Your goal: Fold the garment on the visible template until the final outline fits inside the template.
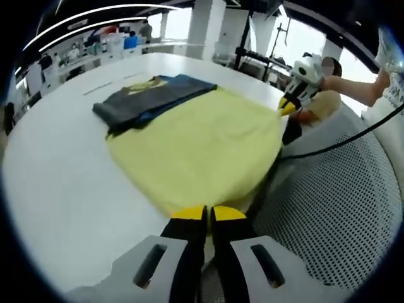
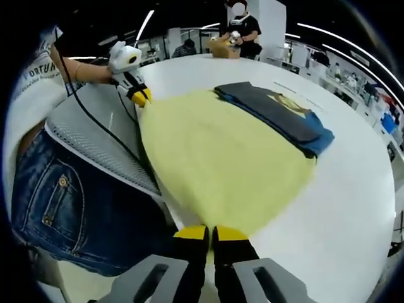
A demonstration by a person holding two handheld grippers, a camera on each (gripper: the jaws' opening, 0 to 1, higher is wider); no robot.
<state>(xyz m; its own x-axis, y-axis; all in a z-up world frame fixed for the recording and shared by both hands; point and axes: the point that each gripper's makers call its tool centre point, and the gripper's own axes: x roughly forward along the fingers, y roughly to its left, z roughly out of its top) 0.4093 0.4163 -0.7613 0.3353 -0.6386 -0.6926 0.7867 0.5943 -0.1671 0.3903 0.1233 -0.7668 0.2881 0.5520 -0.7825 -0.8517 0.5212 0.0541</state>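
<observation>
A yellow garment [image 1: 202, 148] lies spread flat on the white round surface [image 1: 69, 189], its near hem along the edge closest to the person. Both hand-held grippers sit at that near hem, at its two ends. In the left gripper view the left hand-held gripper [image 1: 207, 213] has its yellow-tipped jaws pressed almost together right at the cloth's edge; a thin fold of the yellow fabric seems pinched between them, though the contact itself is hard to make out. The right hand-held gripper [image 2: 210, 233] looks the same in the right gripper view: jaws nearly closed at the hem, apparently nipping the fabric.

Beyond the yellow garment, toward the far edge of the surface, a folded dark grey and blue garment [image 1: 151, 98] with a yellowish print lies touching or slightly overlapping the yellow one's far edge. No template outline can be made out under the cloth.

Judging from this, the fold is at an early step: both near corners appear gripped, ready to be lifted. The next move likely calls for raising both corners together and carrying them across toward the far hem, keeping the edge taut and level so the halves line up, and without dragging the dark garment.

Part of a word is printed on the person's white shirt [image 2: 38, 72]; the letters are too distorted to read with confidence. No other writing is legible.
</observation>
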